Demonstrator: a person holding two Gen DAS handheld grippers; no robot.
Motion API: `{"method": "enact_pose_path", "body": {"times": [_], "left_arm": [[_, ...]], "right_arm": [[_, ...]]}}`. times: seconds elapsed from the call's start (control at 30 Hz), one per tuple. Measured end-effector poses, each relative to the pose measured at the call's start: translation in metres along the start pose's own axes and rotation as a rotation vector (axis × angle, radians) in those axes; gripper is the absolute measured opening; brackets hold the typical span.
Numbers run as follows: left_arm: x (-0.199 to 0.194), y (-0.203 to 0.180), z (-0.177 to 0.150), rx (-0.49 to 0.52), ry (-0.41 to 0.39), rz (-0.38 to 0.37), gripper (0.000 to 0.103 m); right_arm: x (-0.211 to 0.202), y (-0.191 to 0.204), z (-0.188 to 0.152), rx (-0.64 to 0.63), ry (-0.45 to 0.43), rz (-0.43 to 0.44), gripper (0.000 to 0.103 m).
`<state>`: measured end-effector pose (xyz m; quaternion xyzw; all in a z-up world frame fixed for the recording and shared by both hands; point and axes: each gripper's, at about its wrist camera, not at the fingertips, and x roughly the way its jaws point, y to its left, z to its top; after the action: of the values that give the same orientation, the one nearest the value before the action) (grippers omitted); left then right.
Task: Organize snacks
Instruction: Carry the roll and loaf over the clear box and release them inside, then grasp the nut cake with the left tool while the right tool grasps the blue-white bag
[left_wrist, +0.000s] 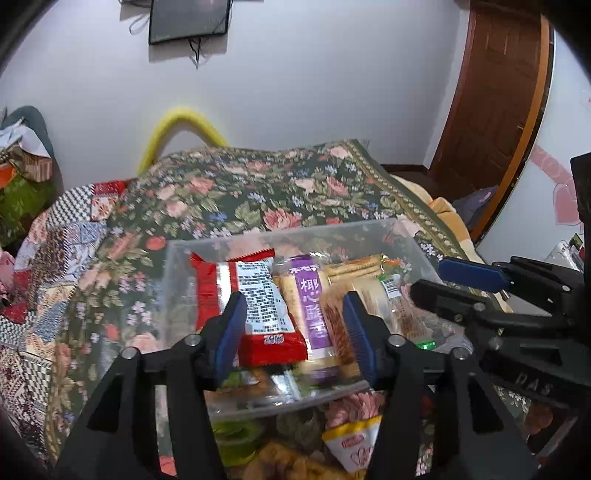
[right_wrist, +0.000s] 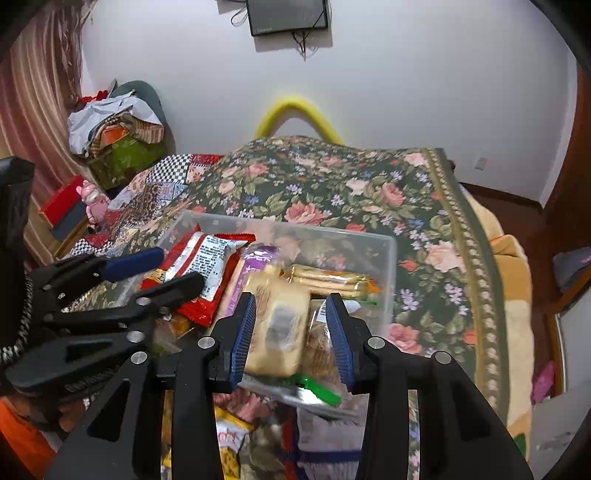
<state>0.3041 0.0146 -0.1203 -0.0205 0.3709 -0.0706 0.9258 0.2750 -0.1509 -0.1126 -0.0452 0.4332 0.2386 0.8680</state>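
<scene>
A clear plastic box (left_wrist: 280, 230) (right_wrist: 295, 230) holding several snack packets sits on a floral bedspread. My left gripper (left_wrist: 295, 332) hangs over its near half, open. A red packet (left_wrist: 258, 306) and a purple packet (left_wrist: 314, 310) lie between the jaws, and the right pad stands clear of them. My right gripper (right_wrist: 291, 338) is beside it over the box's right half, also open. A blurred beige packet (right_wrist: 277, 332) sits between the jaws against the left pad, apart from the right one. Each gripper shows in the other's view (left_wrist: 432, 280) (right_wrist: 181, 267).
Loose snacks lie in front of the box: a yellow-and-white packet (left_wrist: 354, 443) and a green one (left_wrist: 236, 435). The floral bedspread (right_wrist: 351, 184) stretches beyond the box. A pile of clutter (right_wrist: 118, 140) stands far left, and a wooden door (left_wrist: 491, 110) at right.
</scene>
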Motion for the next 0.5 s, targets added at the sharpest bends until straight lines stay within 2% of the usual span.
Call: {"method": "enact_pose_path", "body": {"times": [0.23,0.5], "left_arm": [[-0.034,0.007,-0.01,0.003,-0.008,0.026,0.063],[-0.049,0.019,-0.05,0.013,0.059,0.065,0.071]], "right_arm": [[-0.028,-0.014,-0.014,0.024,-0.015,-0.026,0.039],[-0.047,-0.025,-0.041,0.041,-0.008,-0.068,0.062]]}}
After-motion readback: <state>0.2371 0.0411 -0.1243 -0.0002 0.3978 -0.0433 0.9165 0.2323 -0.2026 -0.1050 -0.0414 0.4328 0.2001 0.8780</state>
